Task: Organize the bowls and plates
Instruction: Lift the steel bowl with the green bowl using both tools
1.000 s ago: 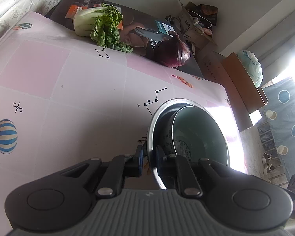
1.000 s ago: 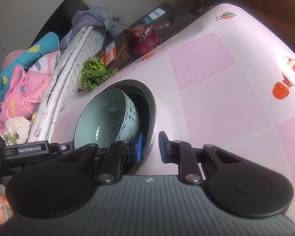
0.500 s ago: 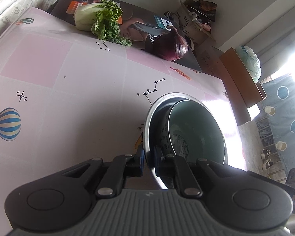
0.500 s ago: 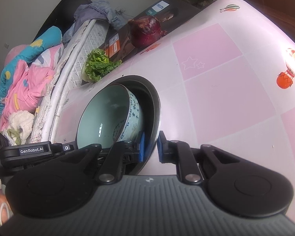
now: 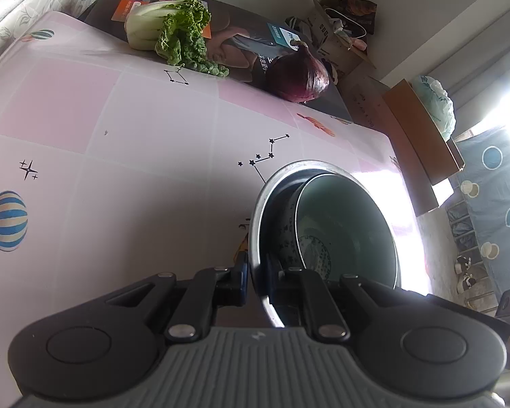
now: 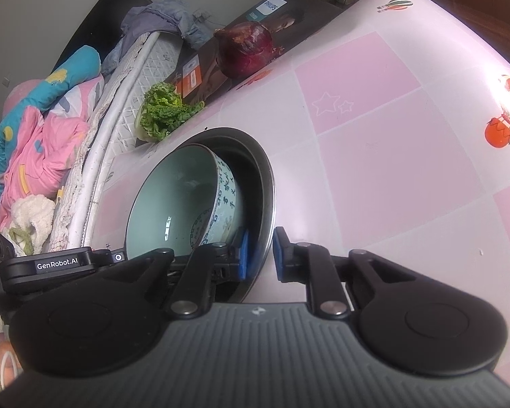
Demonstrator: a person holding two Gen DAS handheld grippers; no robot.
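On a glossy tablecloth [image 5: 125, 156] of pink and white squares, printed with balloons and star patterns, sits a round metal basin [image 5: 272, 183] with a thin, bright rim. Nested inside it, leaning toward one side, is a ceramic bowl [image 6: 173, 200]: smooth pale green within, white with blue characters on its outer wall.

The left gripper [image 5: 255, 273] has its black fingers nearly together, pinching the basin's near rim, one blue pad outside and one inside the wall. In the right wrist view the right gripper [image 6: 260, 255] straddles the rim on the basin's opposite side, its inner pad between the basin wall and the bowl. The outer pad looks just clear of the metal, with a sliver of tablecloth showing between, so whether it presses cannot be told for sure; the fingers stand only narrowly apart. The other gripper's black body, labelled in white, shows at the left of that view.

At the table's far edge lies a flat dark box [image 5: 241, 44] with printed pictures. A leafy cabbage [image 5: 173, 37], white-stemmed with crinkled green leaves, rests partly on it, and a round red onion [image 6: 246, 49] with papery purple skin sits against it. Beyond the table are a quilted mattress edge [image 6: 119, 102], crumpled pink and blue bedding [image 6: 37, 115], and cardboard boxes [image 5: 421, 142].
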